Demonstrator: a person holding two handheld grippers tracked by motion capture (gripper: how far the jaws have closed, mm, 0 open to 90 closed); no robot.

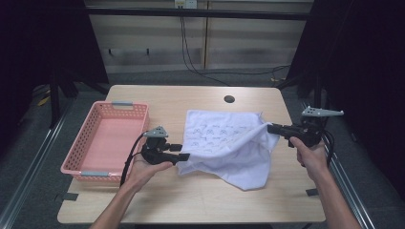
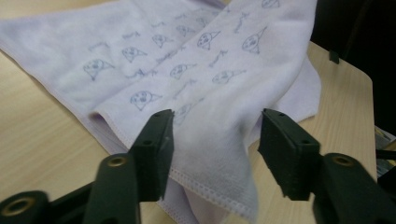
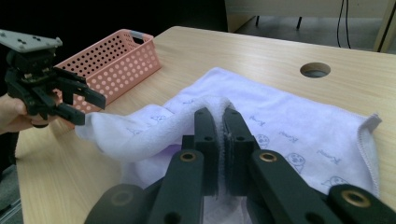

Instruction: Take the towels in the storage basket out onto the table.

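A white towel with small printed faces lies half folded on the wooden table, its near part lifted off the surface. My right gripper is shut on the towel's right edge and holds it up; in the right gripper view the cloth is pinched between its jaws. My left gripper is at the towel's left corner, low over the table. In the left gripper view its jaws stand apart with a fold of the towel lying loose between them. The right gripper view also shows the left gripper, open at the corner.
A pink perforated basket stands at the table's left side, just beside my left hand; its wall appears in the right gripper view too. A round cable hole sits near the table's far edge. Dark floor surrounds the table.
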